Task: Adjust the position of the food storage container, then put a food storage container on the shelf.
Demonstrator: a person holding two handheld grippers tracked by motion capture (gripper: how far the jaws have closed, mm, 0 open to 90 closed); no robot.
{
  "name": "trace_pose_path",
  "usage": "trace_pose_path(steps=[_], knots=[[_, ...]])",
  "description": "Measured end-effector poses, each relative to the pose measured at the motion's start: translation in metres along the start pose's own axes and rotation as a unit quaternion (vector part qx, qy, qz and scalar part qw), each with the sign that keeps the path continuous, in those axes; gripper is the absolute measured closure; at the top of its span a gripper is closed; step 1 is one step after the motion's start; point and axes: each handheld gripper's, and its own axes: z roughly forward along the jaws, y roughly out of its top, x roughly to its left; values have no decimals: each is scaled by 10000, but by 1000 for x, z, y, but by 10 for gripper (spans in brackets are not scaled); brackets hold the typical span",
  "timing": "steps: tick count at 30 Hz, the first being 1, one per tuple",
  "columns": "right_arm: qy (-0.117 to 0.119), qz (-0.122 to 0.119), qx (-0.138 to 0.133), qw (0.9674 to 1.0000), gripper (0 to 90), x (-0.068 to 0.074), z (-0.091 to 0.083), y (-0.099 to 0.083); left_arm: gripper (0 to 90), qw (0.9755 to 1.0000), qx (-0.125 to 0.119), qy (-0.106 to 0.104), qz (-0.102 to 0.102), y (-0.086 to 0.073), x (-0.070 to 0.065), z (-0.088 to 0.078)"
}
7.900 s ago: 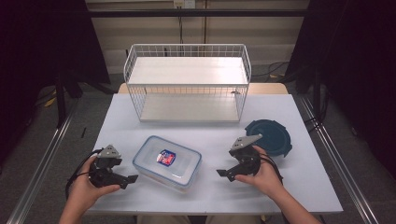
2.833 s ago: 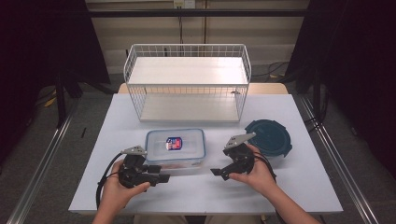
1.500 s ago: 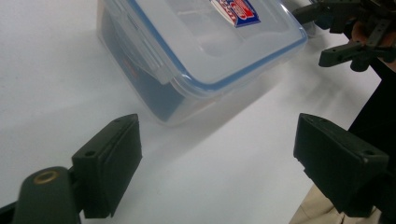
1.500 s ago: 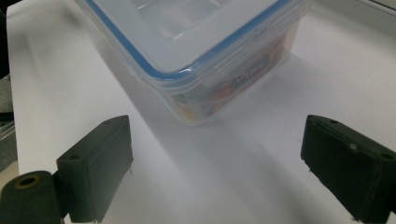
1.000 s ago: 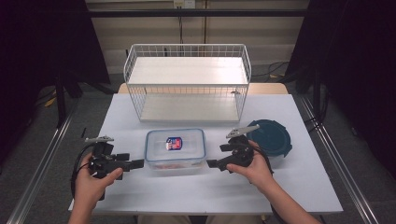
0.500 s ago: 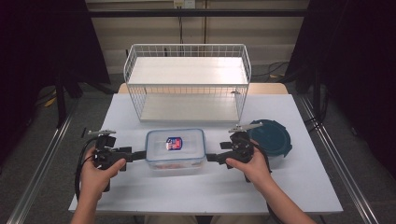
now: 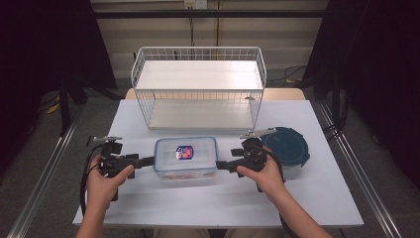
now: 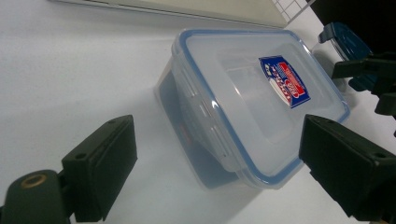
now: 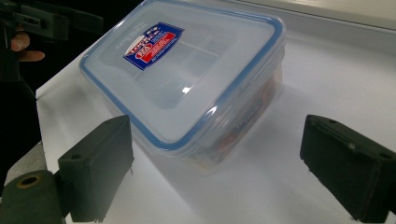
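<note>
High view: lidded container point(image 7: 185, 157) sits mid-tabletop, toward the front edge, left gripper point(image 7: 147, 161) and right gripper point(image 7: 223, 164) at its short ends. Left gripper view: jaws apart, straddling one end; close level on the wall under the rim. Right gripper view: jaws apart too; clamp both together before lifting.

L hand-held gripper point(image 7: 148, 161) in person's L hand point(image 7: 105, 174), low, pointing R w/ jaws wide apart. R hand-held gripper point(image 7: 223, 165) in R hand point(image 7: 262, 171), pointing L, jaws also spread wide. Both roughly level, facing each other. Forearms enter from bottom edge, angled slightly inward. Cable loops off L gripper by wrist.
</note>
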Motion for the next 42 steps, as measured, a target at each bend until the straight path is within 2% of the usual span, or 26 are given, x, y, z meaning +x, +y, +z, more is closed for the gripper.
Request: trace_pose_path(steps=[4, 7, 8, 9, 14, 16, 18, 20, 24, 27, 30, 31, 33, 36, 38, 39, 42], knots=[[-20, 31, -7, 10000, 91, 0, 0, -2, 112, 10000, -36, 4, -54, 0, 0, 0], [-187, -90, 27, 9998, 91, 0, 2, -2, 107, 10000, 47, 16, -13, -1, 0, 1], [-126, -54, -3, 9999, 91, 0, 4, -1, 106, 10000, 45, 26, -59, -1, 0, 2], [-33, 4, -26, 10000, 91, -1, 6, 0, 103, 9999, 99, 48, -10, -1, 1, 1], [35, 98, -100, 9999, 99, 0, 13, 2, 104, 9999, 117, 49, 5, -2, 0, 4], [77, 124, -150, 9998, 111, 1, 15, 3, 107, 10000, 54, -23, -76, -1, 0, 4], [166, 192, -210, 9995, 128, 1, 15, 4, 120, 9999, -36, -40, -110, 0, 1, 4], [149, 301, -269, 9991, 136, 0, 16, 6, 128, 9998, -74, -108, -163, 0, 2, 4], [221, 583, -352, 9974, 164, -1, 20, 7, 148, 9992, -111, -133, -363, 1, 3, 8], [139, 775, -376, 9962, 165, -3, 23, 5, 157, 9987, -109, -81, -490, 1, 5, 12], [147, 894, -397, 9951, 175, -4, 27, 4, 163, 9990, -76, -47, -446, 1, 6, 17], [167, 921, -425, 9947, 175, -5, 27, 3, 164, 9986, -142, -49, -510, 0, 4, 20], [131, 942, -472, 9944, 180, -5, 28, 3, 181, 9986, -175, -28, -488, 0, 4, 23], [140, 1009, -473, 9937, 190, -5, 29, 2, 220, 9982, -210, -20, -569, -1, 4, 25], [142, 1099, -513, 9925, 266, -8, 30, 0, 234, 9982, -193, 81, -560, -2, 5, 27], [152, 1182, -491, 9917, 289, -8, 30, -1, 234, 9982, -191, 50, -565, -2, 6, 27], [95, 1236, -545, 9908, 289, -8, 32, -4, 247, 9983, -195, 144, -539, -2, 6, 26]])
